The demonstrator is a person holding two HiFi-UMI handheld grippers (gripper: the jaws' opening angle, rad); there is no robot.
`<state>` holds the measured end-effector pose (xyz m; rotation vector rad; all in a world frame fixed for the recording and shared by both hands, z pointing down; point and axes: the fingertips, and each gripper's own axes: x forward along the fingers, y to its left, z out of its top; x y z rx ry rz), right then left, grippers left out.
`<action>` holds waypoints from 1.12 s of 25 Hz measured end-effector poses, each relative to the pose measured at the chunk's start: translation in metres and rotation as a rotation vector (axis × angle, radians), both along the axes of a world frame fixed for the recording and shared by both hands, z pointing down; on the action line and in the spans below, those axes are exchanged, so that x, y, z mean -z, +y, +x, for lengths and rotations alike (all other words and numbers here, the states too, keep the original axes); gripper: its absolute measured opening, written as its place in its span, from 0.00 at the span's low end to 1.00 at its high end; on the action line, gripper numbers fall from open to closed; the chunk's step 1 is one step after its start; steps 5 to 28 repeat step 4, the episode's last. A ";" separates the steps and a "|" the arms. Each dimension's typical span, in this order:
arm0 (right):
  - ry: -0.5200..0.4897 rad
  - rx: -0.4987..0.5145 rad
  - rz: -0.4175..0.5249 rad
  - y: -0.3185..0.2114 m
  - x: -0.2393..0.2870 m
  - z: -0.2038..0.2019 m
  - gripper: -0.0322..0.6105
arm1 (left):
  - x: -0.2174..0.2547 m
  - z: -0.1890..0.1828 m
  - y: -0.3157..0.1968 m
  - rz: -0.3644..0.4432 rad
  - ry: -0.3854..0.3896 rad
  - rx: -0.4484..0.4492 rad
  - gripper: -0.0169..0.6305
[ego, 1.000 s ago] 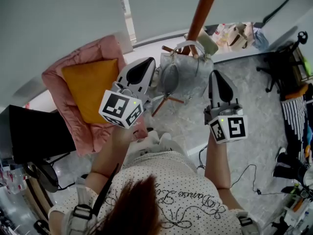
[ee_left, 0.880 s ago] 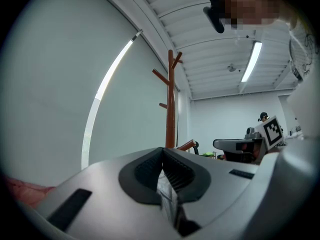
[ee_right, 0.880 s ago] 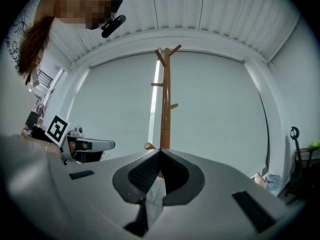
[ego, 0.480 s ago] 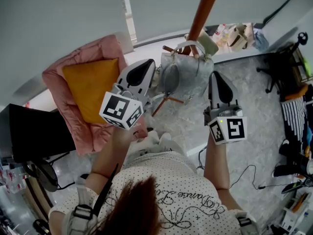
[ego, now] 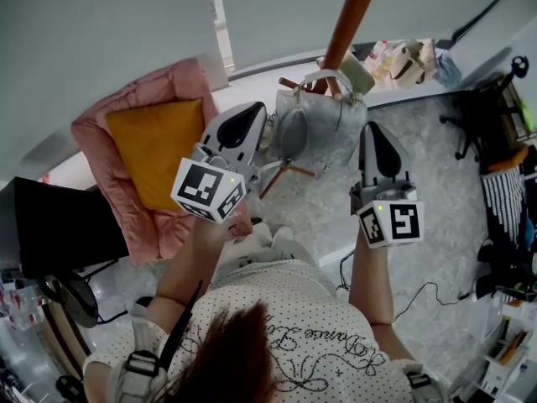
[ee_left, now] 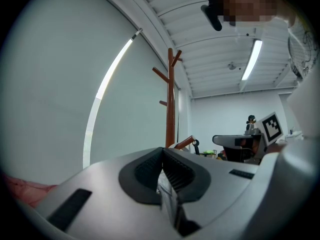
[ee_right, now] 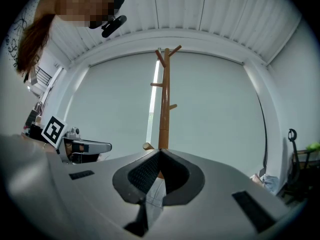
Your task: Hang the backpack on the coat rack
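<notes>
In the head view a silver-grey backpack (ego: pixel 323 128) hangs against the brown coat rack (ego: pixel 351 15), its top handle (ego: pixel 323 76) looped round a low peg. My left gripper (ego: pixel 254 110) is held level just left of the bag, shut and holding nothing. My right gripper (ego: pixel 369 129) is level just right of the bag, also shut and holding nothing. Neither touches the bag. The left gripper view shows its closed jaws (ee_left: pixel 162 151) with the coat rack (ee_left: pixel 170 99) beyond. In the right gripper view the closed jaws (ee_right: pixel 160 153) point at the coat rack (ee_right: pixel 163 99). The bag is hidden in both gripper views.
A pink armchair (ego: pixel 101 133) with an orange cushion (ego: pixel 155 145) stands left of the rack. A black screen (ego: pixel 59 225) is at the lower left. The rack's wooden legs (ego: pixel 289 172) spread on the floor. Bags (ego: pixel 407 61) lie behind; a chair base (ego: pixel 482 116) and cables (ego: pixel 419 300) are at right.
</notes>
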<state>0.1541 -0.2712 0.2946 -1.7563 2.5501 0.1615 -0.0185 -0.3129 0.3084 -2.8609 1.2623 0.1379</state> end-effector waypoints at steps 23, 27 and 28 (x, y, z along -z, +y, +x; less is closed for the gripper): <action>0.003 -0.002 0.002 -0.002 0.001 0.000 0.07 | 0.000 0.000 -0.002 0.002 -0.002 0.001 0.03; 0.003 -0.002 0.002 -0.002 0.001 0.000 0.07 | 0.000 0.000 -0.002 0.002 -0.002 0.001 0.03; 0.003 -0.002 0.002 -0.002 0.001 0.000 0.07 | 0.000 0.000 -0.002 0.002 -0.002 0.001 0.03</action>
